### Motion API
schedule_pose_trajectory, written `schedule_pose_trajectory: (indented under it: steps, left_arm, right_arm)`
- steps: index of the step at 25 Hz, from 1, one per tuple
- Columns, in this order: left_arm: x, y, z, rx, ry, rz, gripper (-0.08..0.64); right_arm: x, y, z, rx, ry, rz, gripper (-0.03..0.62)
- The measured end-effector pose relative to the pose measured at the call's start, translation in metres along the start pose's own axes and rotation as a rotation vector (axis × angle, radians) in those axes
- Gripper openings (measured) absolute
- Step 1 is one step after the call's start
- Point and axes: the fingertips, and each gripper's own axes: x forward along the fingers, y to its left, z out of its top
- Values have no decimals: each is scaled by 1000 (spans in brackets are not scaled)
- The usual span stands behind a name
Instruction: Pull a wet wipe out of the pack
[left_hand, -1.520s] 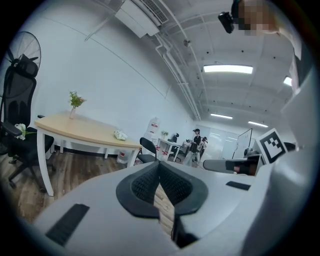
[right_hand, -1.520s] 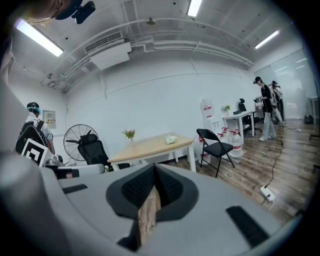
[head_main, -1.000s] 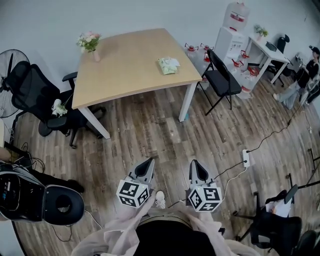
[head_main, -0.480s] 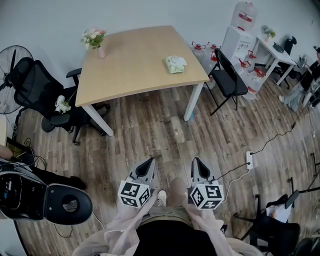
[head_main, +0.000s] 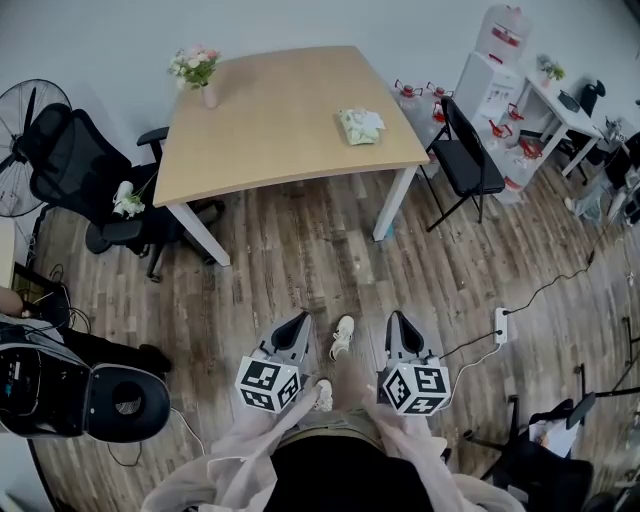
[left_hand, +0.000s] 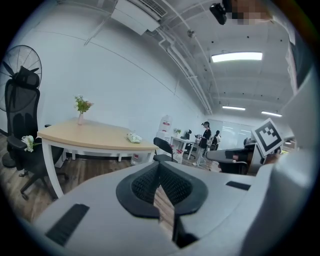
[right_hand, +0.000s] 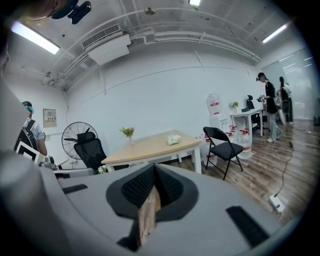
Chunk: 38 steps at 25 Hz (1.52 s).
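The wet wipe pack (head_main: 361, 126), pale green, lies near the right edge of the wooden table (head_main: 270, 130), far ahead of both grippers. It also shows small in the left gripper view (left_hand: 133, 138) and the right gripper view (right_hand: 173, 139). My left gripper (head_main: 297, 322) and right gripper (head_main: 399, 320) are held side by side above the wood floor, well short of the table. Both point toward it. The left gripper (left_hand: 159, 169) has its jaws together and empty. The right gripper (right_hand: 154, 172) is likewise shut on nothing.
A vase of flowers (head_main: 198, 70) stands at the table's far left corner. A black office chair (head_main: 75, 175) and a fan (head_main: 20, 110) are on the left, a folding chair (head_main: 470, 160) on the right. A power strip (head_main: 502, 325) with its cable lies on the floor. A black machine (head_main: 70, 390) stands at lower left.
The person has stepped forward and both grippers moved with them. The table now sits a little nearer in the head view, and a shoe shows between the grippers.
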Motion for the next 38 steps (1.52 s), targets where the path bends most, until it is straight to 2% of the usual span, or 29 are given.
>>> schedule_pose_trajectory:
  steps: [7, 17, 38]
  left_arm:
    - [26, 11, 12, 7, 1, -1, 11]
    - [74, 41, 31, -22, -13, 18, 11]
    - [188, 98, 68, -34, 15, 40, 11]
  right_arm:
    - [29, -7, 13, 6, -2, 20, 11]
    - [83, -19, 30, -2, 22, 42, 11]
    - [199, -64, 73, 11, 35, 34, 11]
